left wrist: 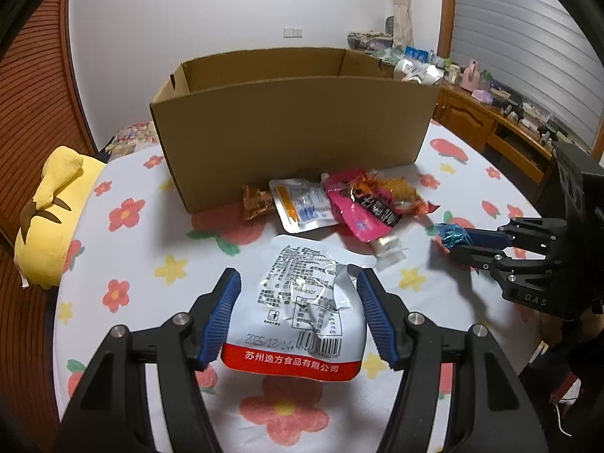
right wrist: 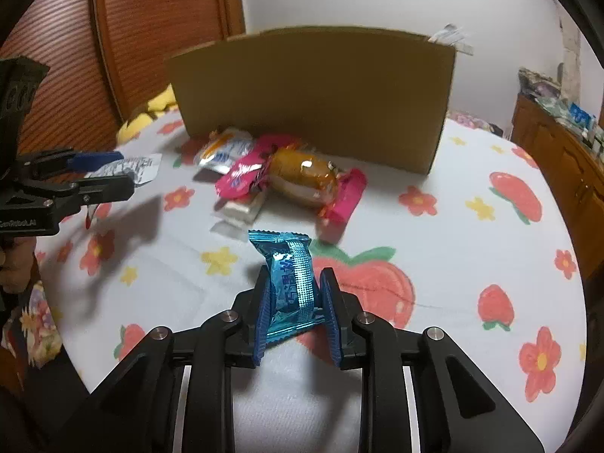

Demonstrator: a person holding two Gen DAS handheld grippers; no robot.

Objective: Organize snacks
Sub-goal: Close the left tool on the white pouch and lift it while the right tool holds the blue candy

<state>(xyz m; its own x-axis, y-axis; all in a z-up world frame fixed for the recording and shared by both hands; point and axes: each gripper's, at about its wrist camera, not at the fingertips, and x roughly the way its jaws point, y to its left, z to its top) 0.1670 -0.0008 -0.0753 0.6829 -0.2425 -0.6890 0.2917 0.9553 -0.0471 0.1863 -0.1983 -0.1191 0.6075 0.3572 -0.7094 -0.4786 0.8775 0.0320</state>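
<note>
An open cardboard box (left wrist: 290, 128) stands on the flowered cloth; it also shows in the right wrist view (right wrist: 317, 90). In front of it lies a pile of snacks: a brown bar (left wrist: 257, 202), a white pouch (left wrist: 304, 205), a pink packet (left wrist: 360, 207), an orange bun packet (right wrist: 302, 173). My left gripper (left wrist: 298, 283) is shut on a white and red snack pouch (left wrist: 302, 309), seen from the side in the right wrist view (right wrist: 128, 168). My right gripper (right wrist: 292, 275) is shut on a blue foil snack (right wrist: 290, 283), also seen in the left wrist view (left wrist: 451, 234).
A yellow plush toy (left wrist: 53, 211) lies at the left edge of the flowered cloth (right wrist: 472, 245). A wooden sideboard (left wrist: 490, 128) with clutter stands at the right. A wooden slatted door (right wrist: 158, 30) is behind the box.
</note>
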